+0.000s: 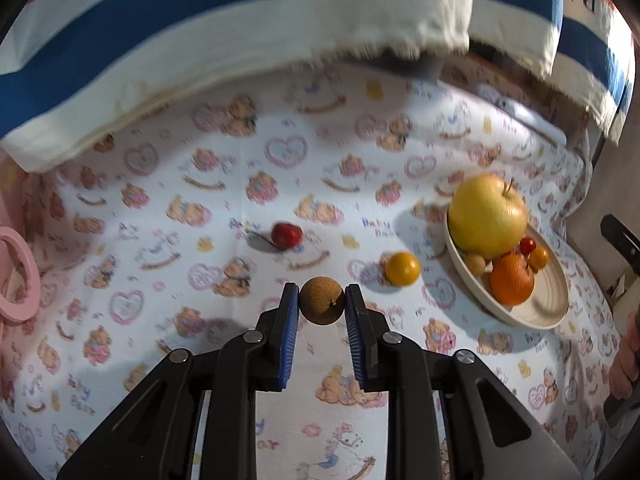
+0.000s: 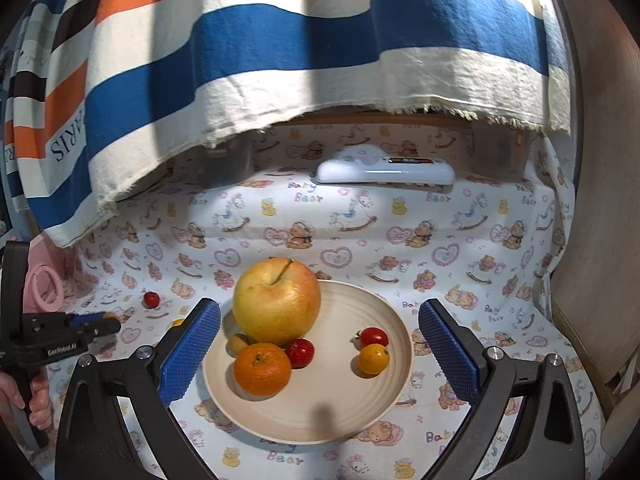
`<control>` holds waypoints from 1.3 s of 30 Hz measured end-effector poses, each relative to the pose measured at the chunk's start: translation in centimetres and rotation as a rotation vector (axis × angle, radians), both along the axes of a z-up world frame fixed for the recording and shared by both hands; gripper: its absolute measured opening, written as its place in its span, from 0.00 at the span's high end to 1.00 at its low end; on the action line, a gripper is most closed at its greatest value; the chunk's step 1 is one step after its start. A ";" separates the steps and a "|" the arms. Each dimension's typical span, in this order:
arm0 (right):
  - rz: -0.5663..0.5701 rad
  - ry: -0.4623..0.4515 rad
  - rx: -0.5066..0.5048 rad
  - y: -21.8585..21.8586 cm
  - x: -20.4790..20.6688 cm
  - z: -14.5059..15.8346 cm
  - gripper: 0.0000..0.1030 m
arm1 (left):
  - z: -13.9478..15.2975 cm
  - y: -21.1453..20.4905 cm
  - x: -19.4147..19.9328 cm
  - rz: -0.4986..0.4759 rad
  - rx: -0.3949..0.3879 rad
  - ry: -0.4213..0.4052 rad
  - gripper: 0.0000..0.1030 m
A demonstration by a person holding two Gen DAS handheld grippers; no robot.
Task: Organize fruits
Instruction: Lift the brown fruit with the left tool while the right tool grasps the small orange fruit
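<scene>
Brown fruit (image 1: pixel 322 300): clamped between the blue pads (image 1: pixel 289 332) of my left gripper (image 1: pixel 322 306), just above the printed cloth (image 1: pixel 224 208) on the table. Yellow tomato (image 1: pixel 403 268) lies near it on the cloth; red cherry (image 1: pixel 286 235) farther off. Plate (image 2: pixel 360 408) carries apple (image 2: pixel 277 300), orange (image 2: pixel 262 368), red and yellow tomatoes. My right gripper (image 2: pixel 320 348) hovers over the plate, jaws wide, holding nothing. Striped towel (image 2: pixel 280 60) hangs behind.

bright overhead light | soft shadows | fisheye edges | left view perhaps motion-blurred
</scene>
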State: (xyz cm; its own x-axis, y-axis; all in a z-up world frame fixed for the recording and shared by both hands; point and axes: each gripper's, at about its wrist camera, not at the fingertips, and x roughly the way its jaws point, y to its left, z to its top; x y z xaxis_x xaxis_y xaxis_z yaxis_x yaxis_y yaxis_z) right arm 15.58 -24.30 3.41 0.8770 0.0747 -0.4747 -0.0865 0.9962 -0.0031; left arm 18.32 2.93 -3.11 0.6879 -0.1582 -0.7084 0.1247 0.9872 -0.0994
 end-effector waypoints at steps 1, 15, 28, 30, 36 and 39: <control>0.003 -0.009 -0.002 0.1 -0.2 0.2 0.03 | 0.2 0.1 0.0 0.004 0.003 -0.012 0.78; 0.177 0.100 -0.037 8.5 2.2 2.9 0.03 | 1.6 1.8 -0.5 0.080 -0.023 -0.121 0.78; 0.252 0.326 0.001 13.1 7.9 -3.5 0.12 | 1.7 3.1 -0.3 0.116 -0.037 -0.109 0.78; 0.260 0.341 -0.015 13.5 8.4 -4.1 0.15 | 1.7 3.2 -0.4 0.117 -0.038 -0.106 0.78; 0.280 0.383 -0.071 15.0 9.4 -5.9 0.26 | 1.6 3.3 -0.2 0.126 -0.035 -0.098 0.78; 0.275 0.402 -0.085 15.4 9.7 -6.6 0.32 | 1.5 3.5 0.0 0.134 -0.036 -0.091 0.78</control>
